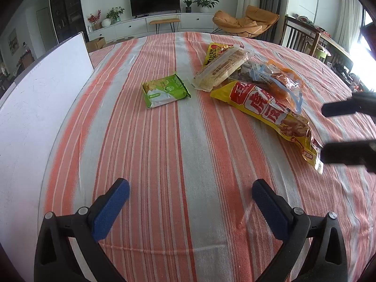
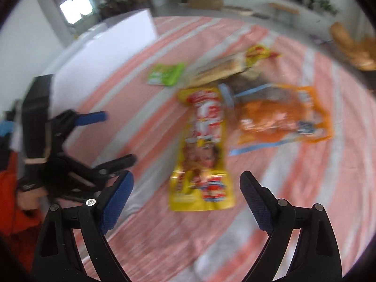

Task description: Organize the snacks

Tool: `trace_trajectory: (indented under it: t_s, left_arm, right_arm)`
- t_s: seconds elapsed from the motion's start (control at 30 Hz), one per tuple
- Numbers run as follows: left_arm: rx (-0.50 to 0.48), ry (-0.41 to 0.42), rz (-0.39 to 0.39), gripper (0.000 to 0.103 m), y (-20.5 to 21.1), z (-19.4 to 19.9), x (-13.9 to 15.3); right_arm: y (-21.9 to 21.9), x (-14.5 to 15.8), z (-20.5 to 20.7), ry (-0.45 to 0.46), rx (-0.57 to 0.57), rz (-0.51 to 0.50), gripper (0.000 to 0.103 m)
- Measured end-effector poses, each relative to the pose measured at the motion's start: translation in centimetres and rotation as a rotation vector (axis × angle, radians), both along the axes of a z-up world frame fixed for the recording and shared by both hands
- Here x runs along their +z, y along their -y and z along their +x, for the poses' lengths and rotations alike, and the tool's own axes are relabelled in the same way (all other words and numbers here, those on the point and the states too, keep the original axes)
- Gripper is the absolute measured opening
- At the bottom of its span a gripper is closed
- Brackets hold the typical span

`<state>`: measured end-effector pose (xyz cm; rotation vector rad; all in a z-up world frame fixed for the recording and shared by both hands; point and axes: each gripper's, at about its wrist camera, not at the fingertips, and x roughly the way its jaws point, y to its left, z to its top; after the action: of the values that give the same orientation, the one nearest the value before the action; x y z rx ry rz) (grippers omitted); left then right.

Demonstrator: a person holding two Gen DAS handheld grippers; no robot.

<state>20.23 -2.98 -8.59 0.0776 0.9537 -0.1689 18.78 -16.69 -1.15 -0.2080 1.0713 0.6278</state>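
Ahead of right tongs [image 2: 186, 189]: yellow packet [image 2: 203, 155]

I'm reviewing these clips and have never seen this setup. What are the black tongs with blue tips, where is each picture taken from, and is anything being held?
There is no robot here: a person holds a two-finger gripper in each hand, each carrying a wide-angle camera that looks along its fingers. One view shows the left gripper, open and empty over the striped tablecloth. The other, blurred view shows the right gripper, also open and empty, above the long yellow packet. On the cloth lie a green packet, a pale cracker packet and an orange bag, partly piled together. A white board lies at the left. Nothing is held.
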Motion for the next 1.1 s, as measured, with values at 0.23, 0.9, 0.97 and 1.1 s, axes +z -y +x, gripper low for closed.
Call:
trace_trajectory:
  t_s: [0.23,0.9,0.97,1.1]
  left_arm:
    - [0.0,0.0,0.0,0.103,0.0,0.0,0.0]
    - [0.001,0.0,0.005,0.103,0.1,0.1,0.0]
    - [0.001,0.0,0.005,0.103,0.1,0.1,0.0]
    - [0.001,0.0,0.005,0.103,0.1,0.1,0.0]
  right_arm:
    - [-3.5,-2.2,2.7,-0.004,-0.092,-0.114,0.08]
    - [5.0,-2.9,-9.6,0.176,-0.345,-0.1,0.076]
    - [4.5,-3.0,-9.3,0.179,-0.342,-0.092,0.078]
    - [3.5,-3.0,-10.9,0.178,-0.315,-0.048,0.083]
